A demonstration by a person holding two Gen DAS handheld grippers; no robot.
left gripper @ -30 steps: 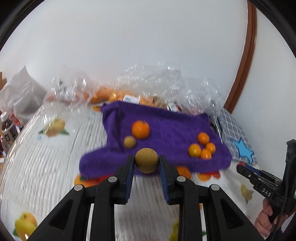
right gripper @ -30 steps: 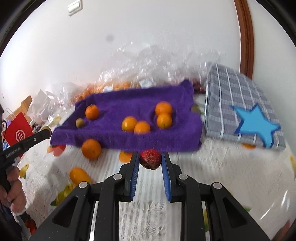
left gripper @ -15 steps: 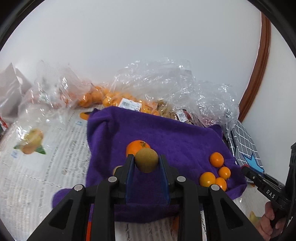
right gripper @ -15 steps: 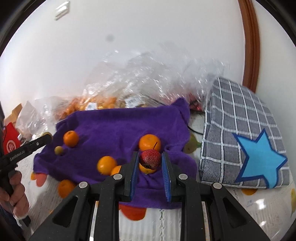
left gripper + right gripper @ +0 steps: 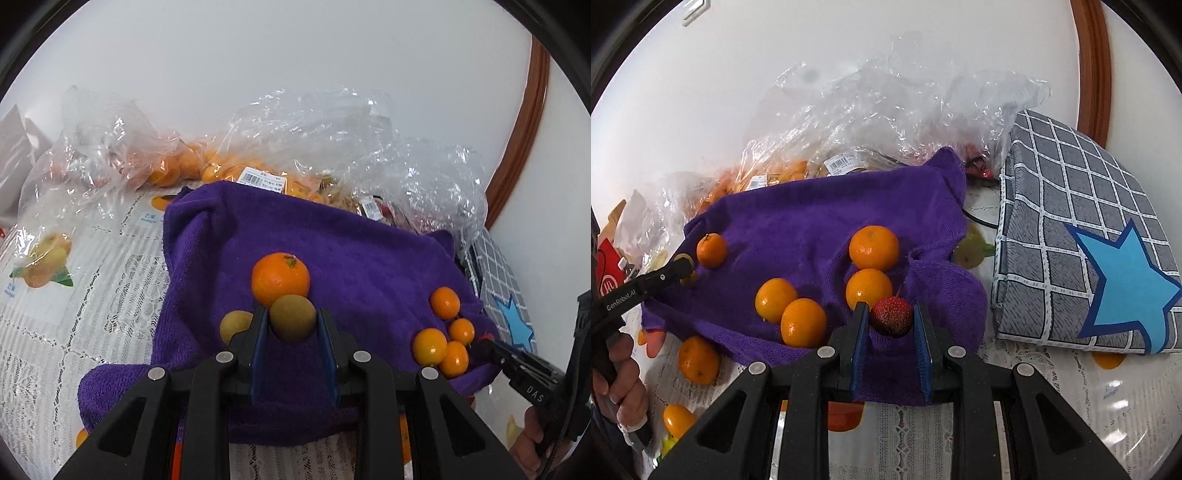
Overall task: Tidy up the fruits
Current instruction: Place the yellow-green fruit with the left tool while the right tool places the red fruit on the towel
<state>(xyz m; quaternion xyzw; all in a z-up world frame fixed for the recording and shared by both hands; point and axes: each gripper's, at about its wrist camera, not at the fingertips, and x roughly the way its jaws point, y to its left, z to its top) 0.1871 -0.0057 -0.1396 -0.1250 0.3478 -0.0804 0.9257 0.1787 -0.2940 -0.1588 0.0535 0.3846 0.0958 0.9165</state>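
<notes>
My view: lace-covered tabletop [image 5: 1052, 387] carrying a purple towel [image 5: 812, 221], checked cushion [image 5: 1071, 206], plastic bags [image 5: 314, 129] and loose oranges [image 5: 699, 359].

a deep purple towel [image 5: 812, 221] carries bright orange citrus [image 5: 873, 247], and a dull olive-brown fruit [image 5: 292, 317] sits between the blue pads of the black left claw [image 5: 291, 332], with a second, yellower brown fruit [image 5: 234, 323] just to its left. the black right claw [image 5: 890, 325] has the same blue pads around a dark red fruit [image 5: 891, 316] flecked with pale dots. to the right lies a grey cushion [image 5: 1071, 206] with a white grid pattern and a light blue star edged in darker blue, the worktop [image 5: 55, 332] wears white lace printed with yellow-orange fruit and green leaves, and clear plastic bags [image 5: 314, 133] at the far side show orange through them.
</notes>
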